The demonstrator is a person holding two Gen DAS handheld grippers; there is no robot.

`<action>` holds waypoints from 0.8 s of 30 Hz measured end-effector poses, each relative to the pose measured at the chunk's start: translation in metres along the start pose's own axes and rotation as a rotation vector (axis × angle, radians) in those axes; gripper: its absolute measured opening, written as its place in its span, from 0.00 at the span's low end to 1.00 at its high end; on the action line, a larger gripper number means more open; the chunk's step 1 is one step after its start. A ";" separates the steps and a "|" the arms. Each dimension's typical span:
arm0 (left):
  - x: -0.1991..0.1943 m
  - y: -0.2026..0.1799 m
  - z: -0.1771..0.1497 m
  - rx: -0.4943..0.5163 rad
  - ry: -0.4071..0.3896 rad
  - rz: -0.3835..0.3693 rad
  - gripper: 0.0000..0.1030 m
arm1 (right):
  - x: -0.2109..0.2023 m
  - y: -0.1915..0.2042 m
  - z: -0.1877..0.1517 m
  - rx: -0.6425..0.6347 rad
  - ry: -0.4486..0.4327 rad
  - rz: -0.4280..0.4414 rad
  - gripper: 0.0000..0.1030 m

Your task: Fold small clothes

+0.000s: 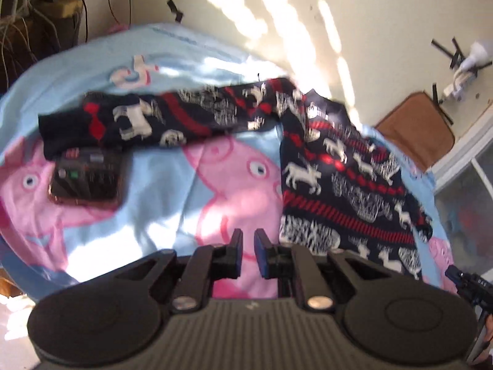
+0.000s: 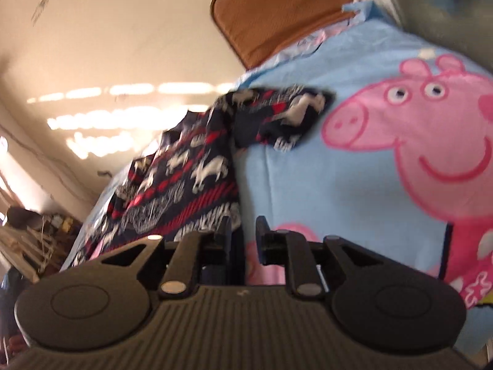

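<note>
A small navy knitted sweater with red stripes and white animal figures (image 1: 345, 185) lies spread on the light-blue cartoon-pig blanket (image 1: 172, 185), one long sleeve stretched out sideways so that its cuff rests on the top edge of a dark smartphone (image 1: 87, 178). The left gripper (image 1: 248, 243) hangs above bare blanket just beside the sweater's hem — its fingers a narrow gap apart, holding nothing. The right gripper (image 2: 244, 231) is slightly parted too, near the sweater's (image 2: 185, 178) lower edge; whether it pinches any fabric I cannot tell. A brown mat (image 2: 277, 12) leans against the wall.
</note>
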State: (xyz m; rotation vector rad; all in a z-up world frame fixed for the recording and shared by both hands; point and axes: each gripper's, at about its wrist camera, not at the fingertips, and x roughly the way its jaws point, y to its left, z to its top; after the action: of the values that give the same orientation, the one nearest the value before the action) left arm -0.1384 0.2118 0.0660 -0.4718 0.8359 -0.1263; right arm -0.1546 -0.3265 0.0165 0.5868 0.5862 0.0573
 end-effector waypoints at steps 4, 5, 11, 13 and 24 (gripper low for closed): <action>0.016 -0.026 0.025 0.027 -0.032 -0.046 0.10 | 0.036 0.023 0.020 -0.276 -0.101 -0.196 0.42; 0.023 -0.033 0.027 0.036 -0.023 -0.064 0.10 | 0.048 0.030 0.022 -0.380 -0.116 -0.219 0.46; 0.087 -0.090 0.027 0.110 0.093 -0.163 0.10 | 0.120 0.049 0.013 -0.773 -0.052 -0.325 0.55; 0.106 -0.109 0.028 0.144 0.121 -0.179 0.10 | 0.136 0.040 0.023 -0.779 -0.024 -0.348 0.28; 0.150 -0.111 0.033 0.149 0.188 -0.179 0.13 | 0.096 -0.049 0.208 -0.067 -0.332 -0.387 0.09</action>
State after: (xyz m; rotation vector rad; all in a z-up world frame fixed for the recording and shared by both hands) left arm -0.0052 0.0810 0.0328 -0.3978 0.9596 -0.4000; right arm 0.0320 -0.4518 0.0818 0.3983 0.3644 -0.3782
